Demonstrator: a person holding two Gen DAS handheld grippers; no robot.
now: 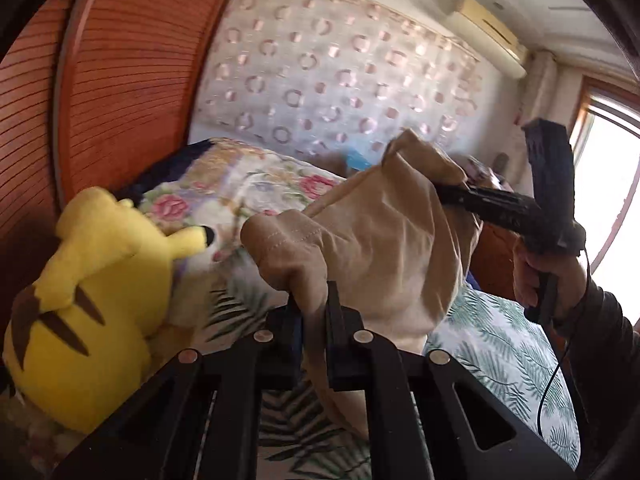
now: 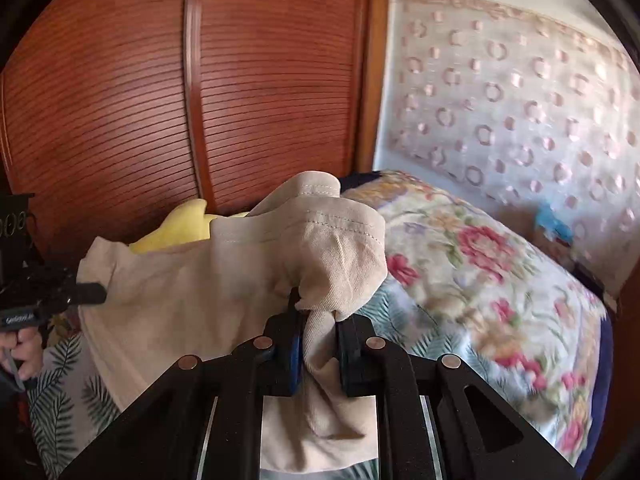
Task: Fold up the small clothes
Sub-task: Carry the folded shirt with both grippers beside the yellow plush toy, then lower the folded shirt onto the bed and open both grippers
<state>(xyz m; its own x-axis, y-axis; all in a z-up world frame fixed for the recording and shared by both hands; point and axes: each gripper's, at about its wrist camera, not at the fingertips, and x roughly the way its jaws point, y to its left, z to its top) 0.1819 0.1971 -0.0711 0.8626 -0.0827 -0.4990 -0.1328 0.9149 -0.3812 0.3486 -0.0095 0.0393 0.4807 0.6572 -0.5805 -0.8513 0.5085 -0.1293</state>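
Hardly any text for you here. Only candidate: small white lettering on the black body of the left claw (image 2: pixel 92 294) at the left edge of your right wrist view, too small and blurred to read. Above it, pale rounded marks on the black device block (image 2: pixel 16 216) might be digits, can't tell. Left wrist view: nothing readable. The air conditioner (image 1: pixel 486 34) shows no legible brand, and the yellow plush toy (image 1: pixel 92 304) carries no tag text.

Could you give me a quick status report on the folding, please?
Left gripper and right gripper both shut on the beige garment. Garment lifted above the bed, bunched, not yet folded. Yellow plush toy lies close beside it.
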